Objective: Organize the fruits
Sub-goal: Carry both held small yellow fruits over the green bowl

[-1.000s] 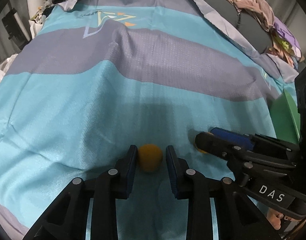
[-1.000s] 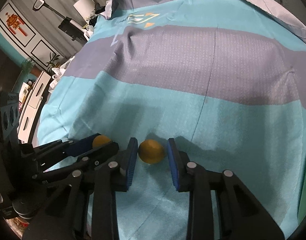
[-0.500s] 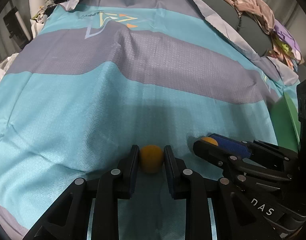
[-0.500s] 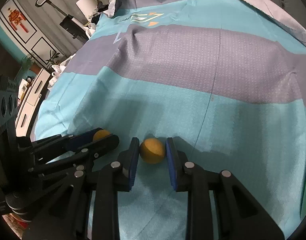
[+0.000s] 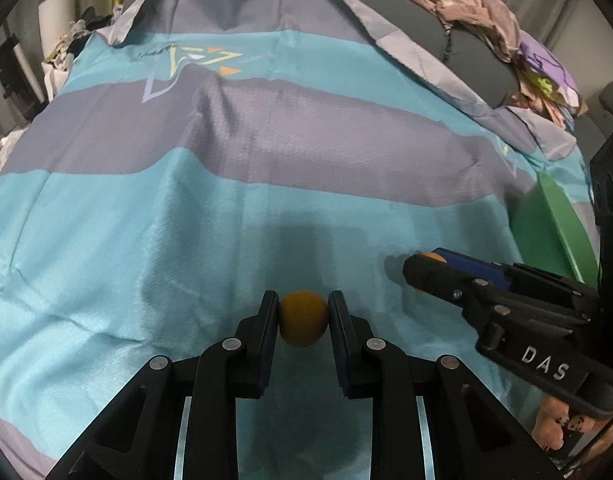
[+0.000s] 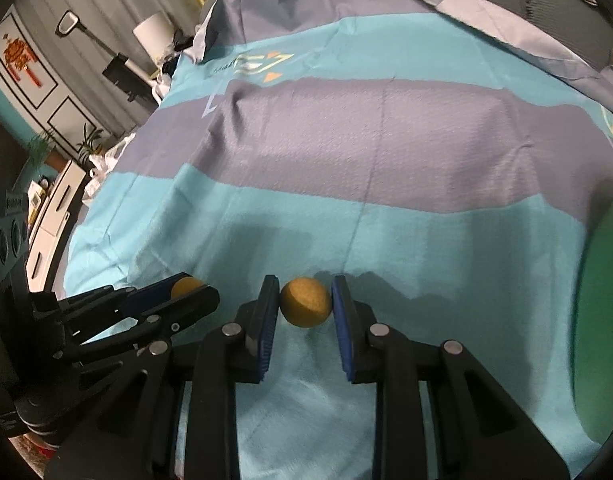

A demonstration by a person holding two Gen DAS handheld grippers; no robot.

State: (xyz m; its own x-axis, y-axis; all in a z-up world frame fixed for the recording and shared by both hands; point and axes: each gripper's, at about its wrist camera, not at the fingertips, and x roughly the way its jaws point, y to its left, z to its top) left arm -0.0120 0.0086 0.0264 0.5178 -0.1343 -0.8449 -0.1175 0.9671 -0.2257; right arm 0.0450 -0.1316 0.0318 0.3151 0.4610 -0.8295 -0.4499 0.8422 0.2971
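Observation:
Two small round orange fruits lie on a teal and grey striped cloth (image 5: 226,208). My left gripper (image 5: 303,316) is shut on one orange fruit (image 5: 303,318), both pads touching it. My right gripper (image 6: 305,307) is shut on the other orange fruit (image 6: 305,307). The right gripper also shows at the right of the left wrist view (image 5: 430,266), with its fruit (image 5: 429,257) peeking out. The left gripper shows at the lower left of the right wrist view (image 6: 190,292), with its fruit (image 6: 184,286) between the fingers.
A green container (image 5: 546,224) stands at the right edge of the cloth; it also shows in the right wrist view (image 6: 602,320). Crumpled clothes (image 5: 486,20) lie at the far right. A lamp and furniture (image 6: 150,36) stand beyond the far left edge.
Both grippers have closed from open around their fruits to pads pressed against them. The two grippers have stayed side by side, shifting only slightly.

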